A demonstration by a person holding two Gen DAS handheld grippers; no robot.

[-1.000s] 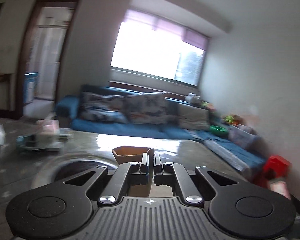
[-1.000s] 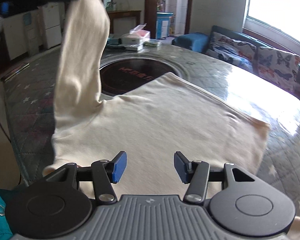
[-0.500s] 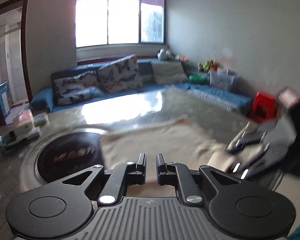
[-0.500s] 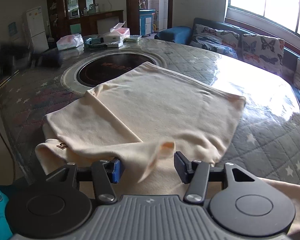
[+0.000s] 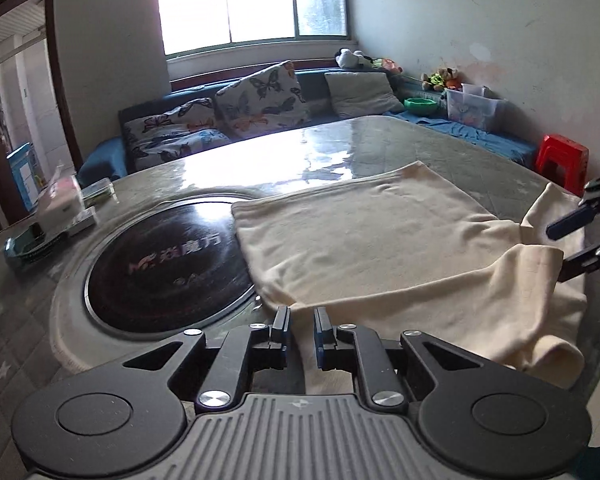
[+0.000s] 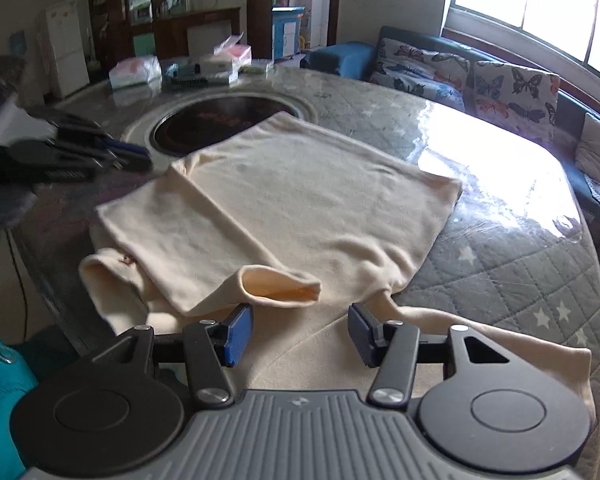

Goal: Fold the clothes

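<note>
Right wrist view: cream shirt (image 6: 300,200) lay flat on the tabletop (image 6: 500,248), one sleeve (image 6: 228,264) folded across.
Left gripper (image 5: 301,330): fingers narrow, just opened, empty.
Right gripper (image 6: 300,334): fingers wide, empty.
Tip: I'd pinch the other sleeve (image 6: 500,344) near its cuff and fold it flat.

Obstacles: boxes and bags (image 6: 188,66) are crowding the table's (image 6: 512,248) far edge at 11 o'clock; the left gripper (image 6: 134,159) is hovering at 9 o'clock. Cream garment (image 6: 300,196) is lying flat centrally. Free room: glossy tabletop is lying bare from 12 through 3 o'clock.
</note>
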